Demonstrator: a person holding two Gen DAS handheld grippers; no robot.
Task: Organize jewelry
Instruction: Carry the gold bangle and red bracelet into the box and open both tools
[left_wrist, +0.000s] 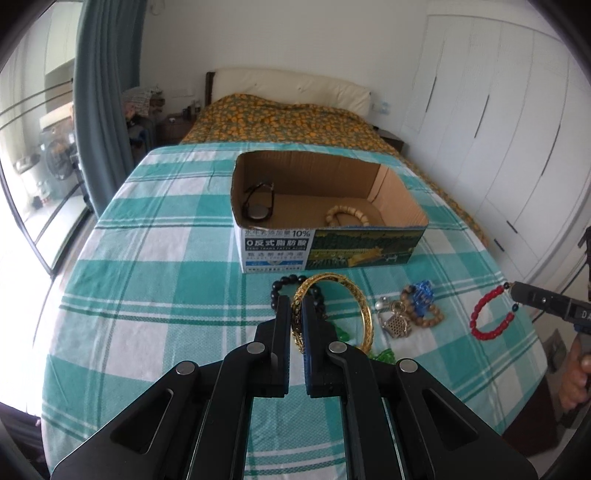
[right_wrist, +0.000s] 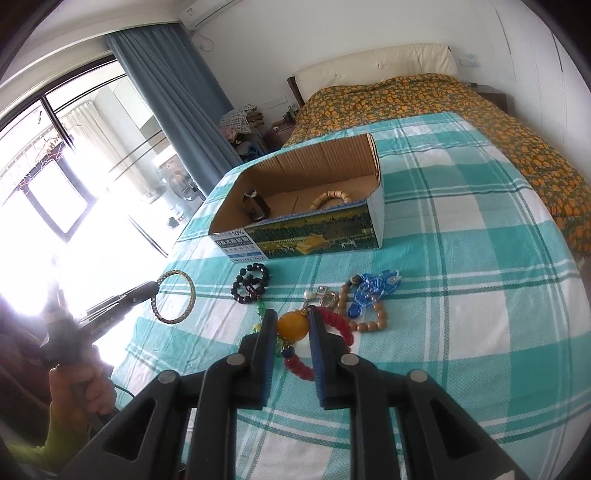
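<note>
My left gripper (left_wrist: 296, 304) is shut on a gold bangle (left_wrist: 360, 306) and holds it above the checked cloth, in front of the open cardboard box (left_wrist: 332, 247). My right gripper (right_wrist: 292, 321) is shut on the amber bead of a red bead bracelet (right_wrist: 338, 321), which hangs from it at the right in the left wrist view (left_wrist: 491, 317). The box (right_wrist: 314, 236) holds a watch (left_wrist: 258, 203) and a pale wooden bead bracelet (left_wrist: 345, 216). A black bead bracelet (right_wrist: 251, 282), a wooden bead bracelet (right_wrist: 369, 321), a blue beaded piece (right_wrist: 373, 291) and a metal charm (left_wrist: 395, 323) lie on the cloth.
The table carries a teal and white checked cloth (left_wrist: 166, 258). Green beads (left_wrist: 384, 356) lie beneath the left gripper. A bed with an orange patterned cover (left_wrist: 288, 122) stands behind the table. White wardrobe doors (left_wrist: 498, 129) are on the right, a window and curtain (right_wrist: 166, 92) on the left.
</note>
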